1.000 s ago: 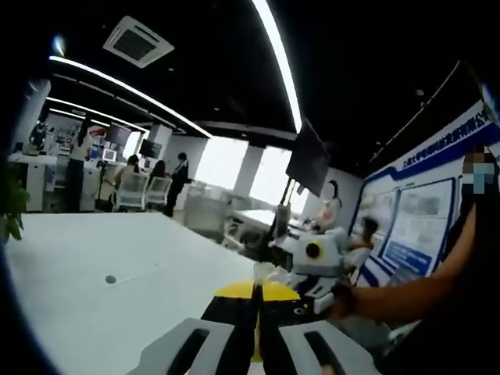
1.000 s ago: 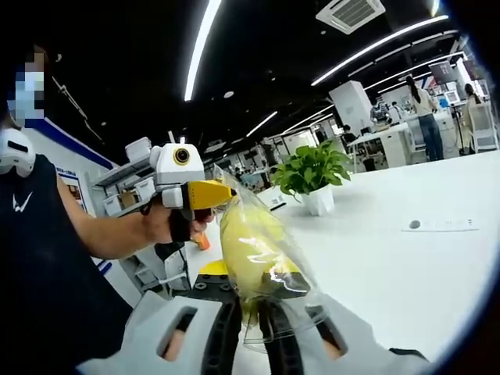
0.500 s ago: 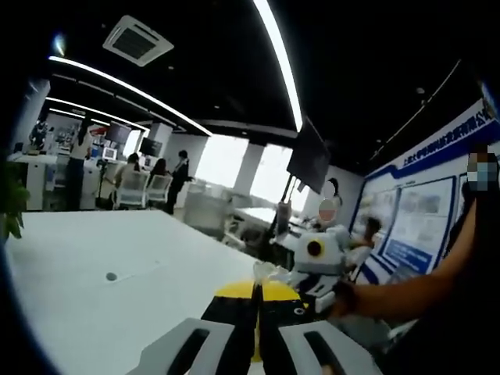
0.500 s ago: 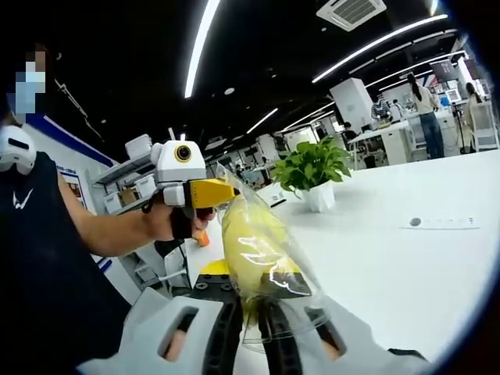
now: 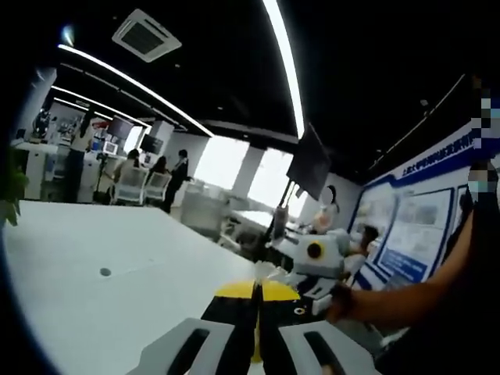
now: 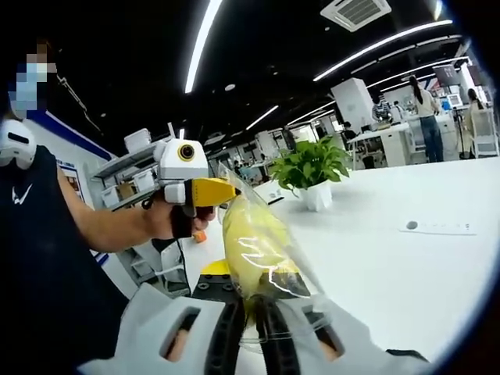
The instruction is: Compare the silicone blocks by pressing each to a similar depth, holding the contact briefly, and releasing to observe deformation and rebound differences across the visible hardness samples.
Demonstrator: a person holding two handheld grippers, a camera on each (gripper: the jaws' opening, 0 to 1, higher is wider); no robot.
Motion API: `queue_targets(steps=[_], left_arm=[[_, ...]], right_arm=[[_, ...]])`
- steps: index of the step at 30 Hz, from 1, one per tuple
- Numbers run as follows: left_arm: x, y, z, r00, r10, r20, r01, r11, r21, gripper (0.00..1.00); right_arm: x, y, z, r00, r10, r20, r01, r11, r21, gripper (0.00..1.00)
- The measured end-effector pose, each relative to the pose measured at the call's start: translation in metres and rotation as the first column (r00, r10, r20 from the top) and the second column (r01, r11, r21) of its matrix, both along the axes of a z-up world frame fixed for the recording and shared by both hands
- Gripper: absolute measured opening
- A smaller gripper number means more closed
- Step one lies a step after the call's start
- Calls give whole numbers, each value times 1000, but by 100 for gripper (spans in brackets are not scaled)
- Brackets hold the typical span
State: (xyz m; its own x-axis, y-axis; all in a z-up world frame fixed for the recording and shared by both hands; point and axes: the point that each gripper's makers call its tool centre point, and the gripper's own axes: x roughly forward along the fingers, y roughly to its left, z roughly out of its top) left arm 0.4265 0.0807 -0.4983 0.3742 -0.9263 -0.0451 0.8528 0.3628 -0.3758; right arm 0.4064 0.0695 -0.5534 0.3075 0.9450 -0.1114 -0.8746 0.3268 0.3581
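Compared with a second ago, little has changed in either view. The left gripper view has tipped slightly, so the white table sits a touch lower in it; that is the camera, not the table. In the right gripper view the clear plastic bag with the yellow silicone block inside is where it was, pinched at both ends and held up in the air above the table, not resting on it.

The right gripper has its jaws drawn nearly together on the lower end of the bag. The left gripper, seen across from it with its yellow jaws, meets the bag's upper corner, gripped by the person's hand. In the left gripper view the left gripper's own jaws are pressed together with only a thin yellow sliver between them; the bag itself is barely visible there, hidden behind the jaw tips, so what they clamp reads only from the other view. The right gripper shows beyond them, small and blurred.

The block's shape is hard to make out through glare and creases in the plastic. A potted plant stands on the table behind the bag.
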Motion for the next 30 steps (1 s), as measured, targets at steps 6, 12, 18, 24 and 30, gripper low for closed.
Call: queue_targets(steps=[6, 12, 18, 24, 30], left_arm=[[-2, -5, 0, 1000, -12, 19, 12, 1000, 23, 0], [-2, -6, 10, 1000, -11, 27, 11, 1000, -6, 0], [-1, -6, 17, 1000, -2, -1, 2, 999, -41, 0], [-5, -5, 25, 1000, -10, -18, 8, 996, -91, 0], [-11, -12, 34, 1000, -22, -6, 21, 993, -118, 0]], right_arm=[[-1, -4, -1, 1000, -3, -3, 3, 1000, 0, 0], [2, -5, 9, 998, -49, 50, 48, 998, 31, 3], [4, -5, 17, 991, -59, 121, 57, 998, 24, 8], [4, -4, 20, 988, -69, 141, 65, 997, 36, 12], [2, -5, 21, 985, -80, 151, 77, 997, 27, 25]])
